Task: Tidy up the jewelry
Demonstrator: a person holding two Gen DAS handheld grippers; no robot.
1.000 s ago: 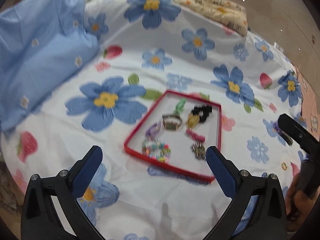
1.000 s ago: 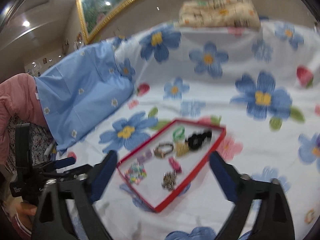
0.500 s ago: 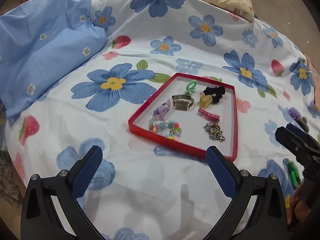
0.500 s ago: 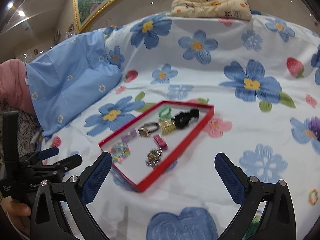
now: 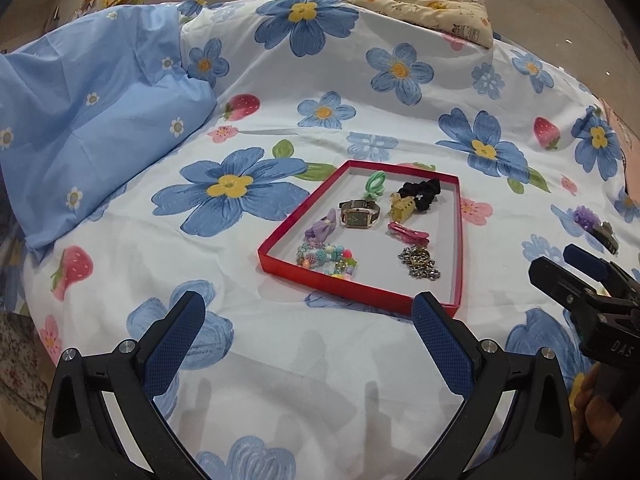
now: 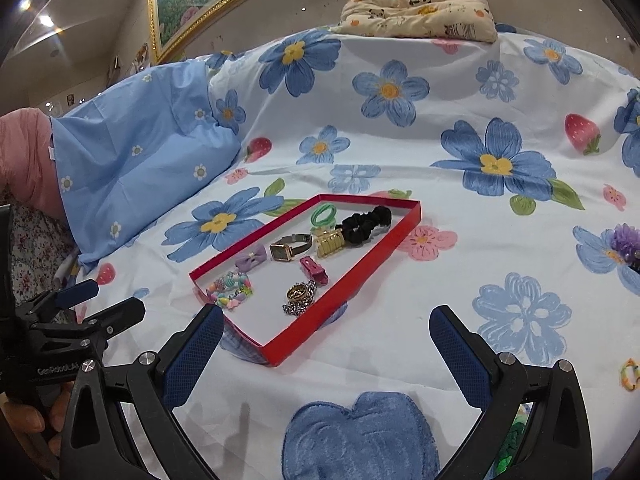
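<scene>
A red tray (image 5: 356, 282) (image 6: 372, 264) lies on the flowered bedsheet. It holds a watch (image 5: 357, 215) (image 6: 289, 249), a black scrunchie (image 5: 422, 192) (image 6: 364, 222), a beaded bracelet (image 5: 324, 258) (image 6: 230, 288), a silver chain (image 5: 418, 262) (image 6: 300, 298), a pink clip (image 5: 408, 234), a yellow claw clip (image 5: 400, 207), a purple bow (image 5: 322, 228) and a green tie (image 5: 374, 184). My left gripper (image 5: 308, 336) is open and empty, just short of the tray's near edge. My right gripper (image 6: 326, 344) is open and empty over the tray's near corner. A purple flower piece (image 5: 586, 216) (image 6: 626, 240) lies loose to the right.
A light blue pillow (image 5: 88, 120) lies at the left and a patterned cushion (image 5: 420, 4) at the far edge. A dark clip (image 5: 606, 236) lies by the purple piece. A yellow ring band (image 6: 630, 374) and a green item (image 6: 510, 446) lie at the right.
Both grippers have pulled back and tilted down a little, so the tray sits farther ahead and lower. Both stay open and empty. Nothing in the tray has moved.
</scene>
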